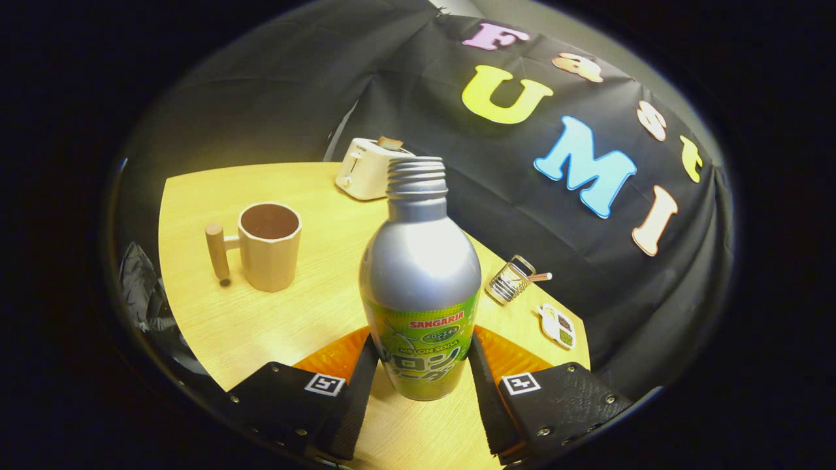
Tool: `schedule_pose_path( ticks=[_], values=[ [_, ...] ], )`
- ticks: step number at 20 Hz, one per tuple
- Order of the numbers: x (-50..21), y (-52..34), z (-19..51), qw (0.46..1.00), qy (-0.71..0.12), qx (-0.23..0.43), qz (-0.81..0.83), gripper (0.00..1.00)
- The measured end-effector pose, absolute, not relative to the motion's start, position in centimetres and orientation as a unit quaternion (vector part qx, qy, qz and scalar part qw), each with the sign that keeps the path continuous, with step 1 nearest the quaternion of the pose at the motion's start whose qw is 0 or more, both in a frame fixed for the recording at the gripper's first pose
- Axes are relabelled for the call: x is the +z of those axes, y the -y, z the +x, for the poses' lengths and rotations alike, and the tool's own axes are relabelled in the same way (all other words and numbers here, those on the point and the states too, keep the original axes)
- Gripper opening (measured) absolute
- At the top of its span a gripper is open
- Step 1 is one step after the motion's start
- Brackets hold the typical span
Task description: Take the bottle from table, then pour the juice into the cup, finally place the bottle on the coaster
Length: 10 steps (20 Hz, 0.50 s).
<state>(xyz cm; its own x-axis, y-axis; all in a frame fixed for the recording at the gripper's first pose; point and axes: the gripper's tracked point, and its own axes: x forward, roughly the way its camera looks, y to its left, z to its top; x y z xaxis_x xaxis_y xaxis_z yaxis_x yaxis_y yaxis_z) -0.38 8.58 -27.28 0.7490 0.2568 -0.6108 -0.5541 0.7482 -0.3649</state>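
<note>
Between the fingers: bottle (420, 287) upright, open neck up | gripper (421, 378) clenched on its lower body | cup (269, 245) beyond.

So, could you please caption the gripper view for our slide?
Gripper shut on the uncapped bottle over the orange coaster, beige cup beyond.

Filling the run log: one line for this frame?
phase: grasp | gripper: fingers shut on bottle, upright, uncapped | cup: beyond, apart | coaster: orange, behind bottle | pour: not yet
</note>
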Motion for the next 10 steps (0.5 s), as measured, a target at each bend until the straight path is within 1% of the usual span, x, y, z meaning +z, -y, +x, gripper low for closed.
schedule_pose_path(
  ticks=[10],
  values=[
    [-28.2, -11.2, -0.6, 0.851, -0.293, 0.251, -0.357, 0.73]
  ],
)
